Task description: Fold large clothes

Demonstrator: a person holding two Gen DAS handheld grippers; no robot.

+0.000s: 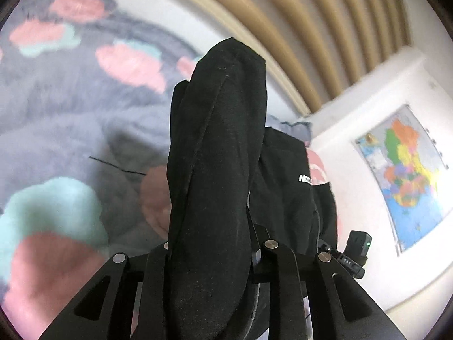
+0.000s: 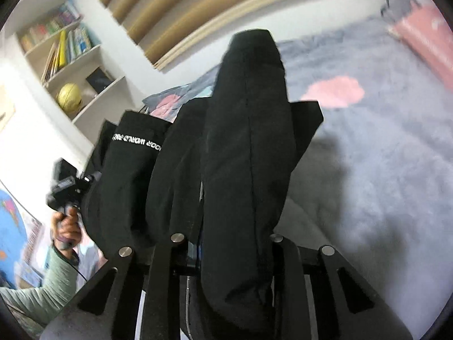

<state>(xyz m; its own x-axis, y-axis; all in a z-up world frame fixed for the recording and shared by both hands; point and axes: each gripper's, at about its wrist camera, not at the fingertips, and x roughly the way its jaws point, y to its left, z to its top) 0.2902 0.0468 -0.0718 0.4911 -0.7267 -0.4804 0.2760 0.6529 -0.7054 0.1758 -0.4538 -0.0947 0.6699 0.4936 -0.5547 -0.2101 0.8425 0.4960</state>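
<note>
A black garment (image 1: 218, 147) with white lettering hangs lifted above the bed, held between both grippers. In the left wrist view it drapes over and hides the fingers; my left gripper (image 1: 215, 243) is shut on its cloth. In the right wrist view the same black garment (image 2: 249, 147) covers the fingers, and my right gripper (image 2: 226, 243) is shut on it. The lettered part (image 2: 136, 141) sags between the two grippers. The left gripper and the hand holding it show in the right wrist view (image 2: 66, 187); the right gripper's device shows in the left wrist view (image 1: 358, 243).
A fluffy grey blanket with pink and teal clouds (image 1: 70, 107) covers the bed below (image 2: 368, 155). A beige padded headboard (image 1: 325, 28) stands behind. A white bookshelf with books and a yellow ball (image 2: 69, 96) and a wall map (image 1: 407, 170) are at the bedside.
</note>
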